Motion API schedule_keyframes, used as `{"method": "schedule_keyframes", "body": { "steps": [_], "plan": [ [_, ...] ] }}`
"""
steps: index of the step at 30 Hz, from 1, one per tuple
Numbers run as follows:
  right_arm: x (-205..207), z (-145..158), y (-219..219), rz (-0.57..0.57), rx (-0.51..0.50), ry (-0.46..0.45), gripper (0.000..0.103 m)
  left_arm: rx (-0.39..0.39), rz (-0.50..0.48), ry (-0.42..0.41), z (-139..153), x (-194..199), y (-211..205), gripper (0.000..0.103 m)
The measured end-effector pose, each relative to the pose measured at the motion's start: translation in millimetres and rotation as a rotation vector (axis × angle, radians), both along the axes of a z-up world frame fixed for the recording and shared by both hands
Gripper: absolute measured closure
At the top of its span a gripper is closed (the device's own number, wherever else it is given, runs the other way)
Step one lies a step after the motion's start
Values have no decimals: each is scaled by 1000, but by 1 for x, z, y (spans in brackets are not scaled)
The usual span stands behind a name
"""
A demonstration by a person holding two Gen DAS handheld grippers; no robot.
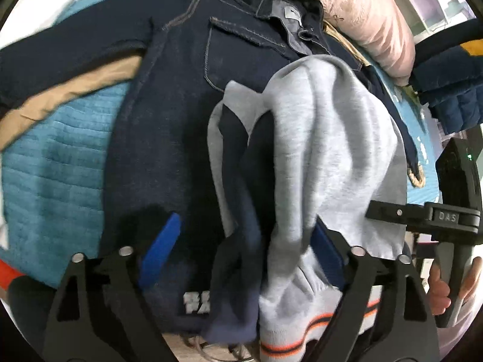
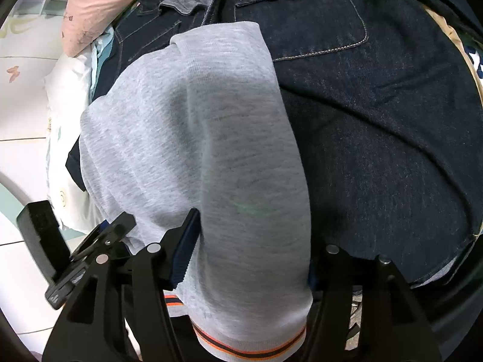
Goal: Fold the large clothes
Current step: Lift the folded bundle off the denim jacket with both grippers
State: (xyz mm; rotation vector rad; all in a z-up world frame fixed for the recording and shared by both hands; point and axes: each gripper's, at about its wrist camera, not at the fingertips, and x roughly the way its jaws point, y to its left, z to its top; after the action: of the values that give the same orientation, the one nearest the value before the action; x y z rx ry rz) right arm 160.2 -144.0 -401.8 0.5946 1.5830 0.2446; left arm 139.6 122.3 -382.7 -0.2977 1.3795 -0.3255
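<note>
A dark denim jacket (image 1: pixel 169 120) (image 2: pixel 377 120) lies spread, front up, on a blue quilted cover (image 1: pixel 54 166). Its grey sleeve (image 1: pixel 332 135) (image 2: pixel 211 120), with an orange and navy striped cuff (image 1: pixel 302 331) (image 2: pixel 250 341), is folded across the body. My left gripper (image 1: pixel 246 220) stands open wide; the sleeve hangs loosely between its blue pads, against the right one only. My right gripper (image 2: pixel 253 241) straddles the sleeve near the cuff, pads against both sides. Its black body (image 1: pixel 422 220) and a hand (image 1: pixel 437 289) show at the left view's right edge.
A pink pillow (image 1: pixel 362 15) (image 2: pixel 99 9) lies beyond the collar. A tan garment (image 1: pixel 75 84) sits under the jacket's other sleeve. A dark blue padded coat (image 1: pixel 452 75) is at the far right. White bedding (image 2: pixel 69 105) and pale floor lie beside the bed.
</note>
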Motion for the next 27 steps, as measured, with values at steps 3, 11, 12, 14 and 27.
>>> {"method": "schedule_keyframes", "body": {
  "steps": [3, 11, 12, 14, 27],
  "plan": [
    [3, -3, -1, -7, 3, 12, 45, -214, 30, 87, -21, 0, 8, 17],
    [6, -10, -2, -9, 3, 22, 38, -348, 52, 121, -44, 5, 9, 5],
    [6, -11, -3, -8, -2, 20, 34, -318, 48, 117, -42, 6, 5, 5],
    [6, -12, -3, -16, -27, 19, 32, -275, 13, 85, -35, 7, -5, 13],
    [-7, 9, -15, -47, 11, -13, 54, -241, -35, 32, 12, -5, -13, 63]
  ]
}}
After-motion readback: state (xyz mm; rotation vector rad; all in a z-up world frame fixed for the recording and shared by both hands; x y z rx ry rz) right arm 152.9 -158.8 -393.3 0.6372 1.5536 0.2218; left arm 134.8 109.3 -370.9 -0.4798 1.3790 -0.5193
